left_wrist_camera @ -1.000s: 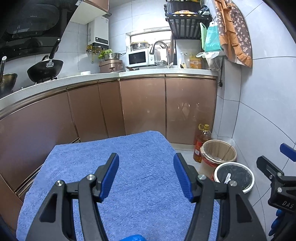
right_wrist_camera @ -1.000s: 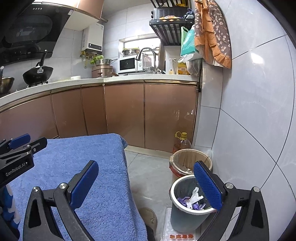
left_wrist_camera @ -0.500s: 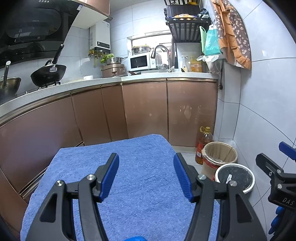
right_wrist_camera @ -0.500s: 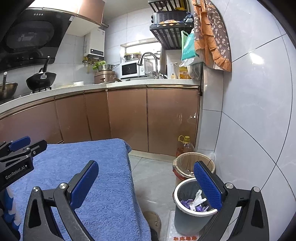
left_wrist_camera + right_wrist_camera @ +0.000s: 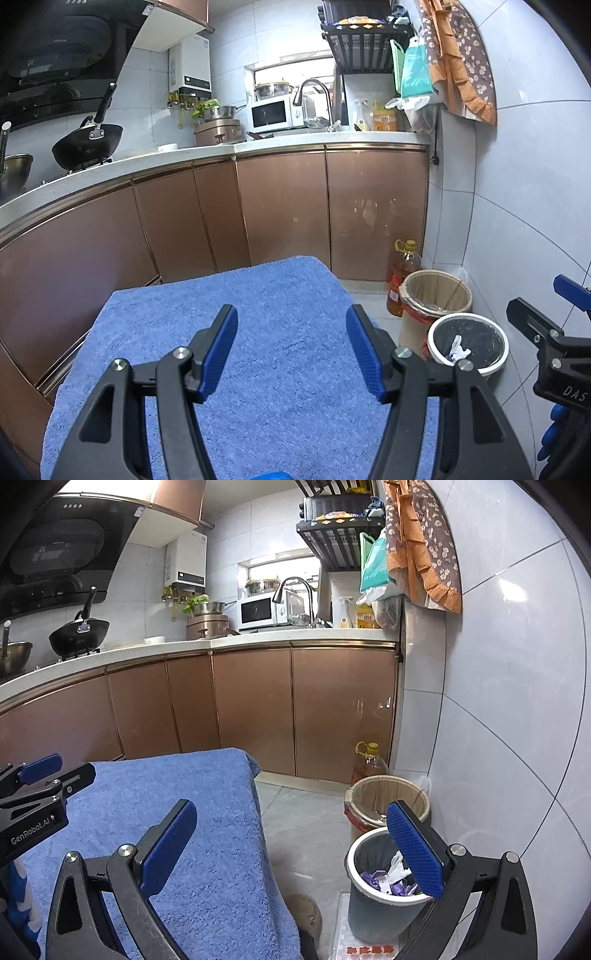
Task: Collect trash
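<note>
Over the last second both views have tilted up slightly, so more of the kitchen cabinets show, while we hold the left hand-held gripper (image 5: 291, 350) and the right hand-held gripper (image 5: 291, 843) apart and empty over the blue towel (image 5: 258, 295) on the bench. The towel's surface looks bare of litter, though its near edge is hidden. The trash, crumpled white and purple scraps (image 5: 388, 880), lies in the grey bin (image 5: 373, 915) on the floor off the bench's right edge. We judge collecting nearly or fully done.
</note>
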Demonstrator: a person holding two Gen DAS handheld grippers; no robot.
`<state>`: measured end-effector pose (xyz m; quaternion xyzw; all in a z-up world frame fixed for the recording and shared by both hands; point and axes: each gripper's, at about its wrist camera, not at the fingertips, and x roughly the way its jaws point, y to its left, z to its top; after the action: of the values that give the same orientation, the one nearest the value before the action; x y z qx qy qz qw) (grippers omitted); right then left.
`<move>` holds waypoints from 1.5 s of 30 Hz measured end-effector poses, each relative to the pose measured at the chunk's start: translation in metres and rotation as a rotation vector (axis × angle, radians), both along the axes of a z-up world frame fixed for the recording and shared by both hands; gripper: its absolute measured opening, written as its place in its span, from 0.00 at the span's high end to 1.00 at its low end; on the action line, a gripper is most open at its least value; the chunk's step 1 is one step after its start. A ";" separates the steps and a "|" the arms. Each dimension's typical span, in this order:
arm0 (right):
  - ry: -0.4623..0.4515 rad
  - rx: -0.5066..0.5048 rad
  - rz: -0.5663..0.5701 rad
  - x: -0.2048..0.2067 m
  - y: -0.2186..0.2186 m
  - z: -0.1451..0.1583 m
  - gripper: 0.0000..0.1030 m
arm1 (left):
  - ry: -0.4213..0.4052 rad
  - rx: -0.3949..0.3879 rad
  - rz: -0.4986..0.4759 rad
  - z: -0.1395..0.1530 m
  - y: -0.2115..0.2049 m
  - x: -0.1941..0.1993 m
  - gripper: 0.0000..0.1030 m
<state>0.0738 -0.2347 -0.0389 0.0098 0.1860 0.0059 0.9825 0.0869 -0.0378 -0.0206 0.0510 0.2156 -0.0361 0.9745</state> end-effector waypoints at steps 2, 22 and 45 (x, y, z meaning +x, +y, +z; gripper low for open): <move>0.009 0.002 -0.001 0.002 0.000 -0.003 0.00 | 0.008 0.004 -0.003 -0.003 0.000 0.003 0.43; 0.035 0.005 0.003 0.011 -0.004 -0.013 0.00 | 0.013 0.027 0.003 -0.015 -0.004 0.008 0.43; 0.014 0.007 0.013 0.007 -0.002 -0.009 0.00 | -0.072 0.030 0.101 0.004 0.017 -0.005 0.41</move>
<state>0.0805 -0.2367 -0.0475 0.0123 0.1930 0.0129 0.9810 0.0822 -0.0205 -0.0165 0.0561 0.1834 0.0182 0.9813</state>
